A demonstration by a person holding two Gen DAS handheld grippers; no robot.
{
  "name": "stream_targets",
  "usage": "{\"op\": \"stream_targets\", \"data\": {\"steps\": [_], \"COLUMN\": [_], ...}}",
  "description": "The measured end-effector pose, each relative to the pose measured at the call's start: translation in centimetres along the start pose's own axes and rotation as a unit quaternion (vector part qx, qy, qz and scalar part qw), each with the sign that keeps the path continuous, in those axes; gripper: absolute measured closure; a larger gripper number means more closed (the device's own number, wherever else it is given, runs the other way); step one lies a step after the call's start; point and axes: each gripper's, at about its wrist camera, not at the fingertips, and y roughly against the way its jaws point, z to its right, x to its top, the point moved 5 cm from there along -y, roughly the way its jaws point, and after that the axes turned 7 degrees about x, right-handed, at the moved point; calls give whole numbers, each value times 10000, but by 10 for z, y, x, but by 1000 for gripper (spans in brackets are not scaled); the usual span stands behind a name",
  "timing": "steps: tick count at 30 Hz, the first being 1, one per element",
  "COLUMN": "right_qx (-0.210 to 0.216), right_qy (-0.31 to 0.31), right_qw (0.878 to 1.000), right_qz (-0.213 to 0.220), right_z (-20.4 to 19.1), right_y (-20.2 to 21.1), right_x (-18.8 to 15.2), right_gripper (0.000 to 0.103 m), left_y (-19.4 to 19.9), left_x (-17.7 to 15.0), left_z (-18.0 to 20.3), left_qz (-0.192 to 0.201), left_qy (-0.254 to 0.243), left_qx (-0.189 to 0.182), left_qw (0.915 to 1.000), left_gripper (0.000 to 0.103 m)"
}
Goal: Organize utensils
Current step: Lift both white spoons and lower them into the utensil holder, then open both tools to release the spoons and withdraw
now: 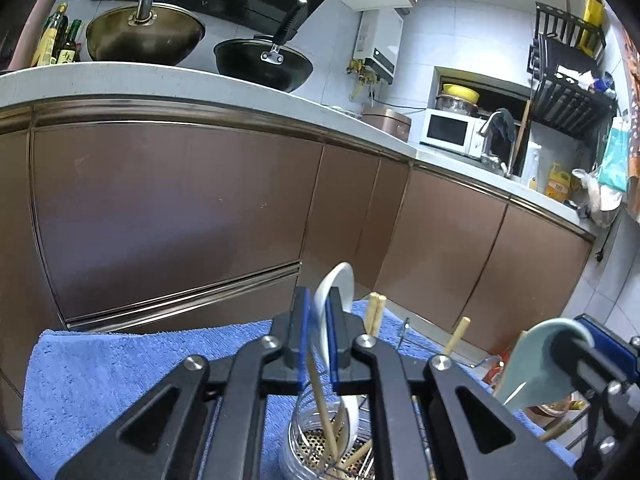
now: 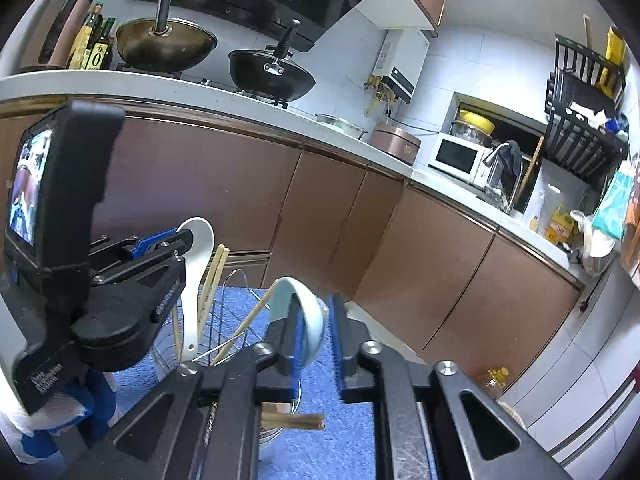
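Left gripper (image 1: 319, 334) pinches the white spoon (image 1: 335, 292) above the glass holder (image 1: 320, 446) at 6 o'clock, chopsticks (image 1: 326, 420) already inside, while right gripper (image 2: 314, 330), jaws parting, loosely brackets the pale-blue spoon (image 2: 310, 320), neither spoon yet dropped.

The left hand-held gripper (image 1: 319, 334) is matte black plastic with blue pads and silver pivot screws; the right hand-held gripper (image 2: 316, 334) looks the same, with scratched arms.
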Motion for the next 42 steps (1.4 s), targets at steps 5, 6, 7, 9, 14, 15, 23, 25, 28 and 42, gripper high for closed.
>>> {"op": "stream_targets", "data": {"steps": [5, 6, 7, 9, 14, 15, 23, 25, 28, 42], "right_qx": [64, 63, 63, 80, 111, 133, 280, 293, 309, 207], "right_qy": [-75, -82, -91, -130, -312, -374, -742, -838, -995, -1641], "right_qw": [9999, 9999, 9999, 9999, 9994, 9991, 9965, 9955, 9938, 9855], "right_qz": [65, 71, 73, 77, 136, 152, 261, 323, 396, 377], "right_z": [0, 0, 0, 0, 4, 6, 4, 3, 0, -5], "right_y": [9, 11, 13, 18, 39, 44, 94, 110, 129, 181], "right_x": [3, 3, 4, 4, 2, 1, -4, -6, -11, -40], "right_gripper": [71, 71, 71, 71, 68, 66, 57, 49, 42, 14], "left_y": [15, 18, 22, 29, 54, 60, 123, 143, 168, 246], "left_x": [6, 7, 8, 11, 15, 16, 17, 13, 10, 0], "left_z": [-4, -5, -6, -10, -24, -27, -40, -41, -44, -56], "left_qz": [110, 120, 130, 158, 160, 154, 102, 146, 163, 409], "left_qy": [57, 54, 49, 52, 58, 36, -351, -525, -615, -1088], "left_qx": [-174, -199, -202, -201, -175, -157, 30, 98, 126, 739], "left_qw": [9998, 9997, 9997, 9997, 9997, 9998, 9993, 9985, 9979, 9905], "left_gripper": [74, 74, 73, 72, 65, 64, 45, 42, 39, 30]}}
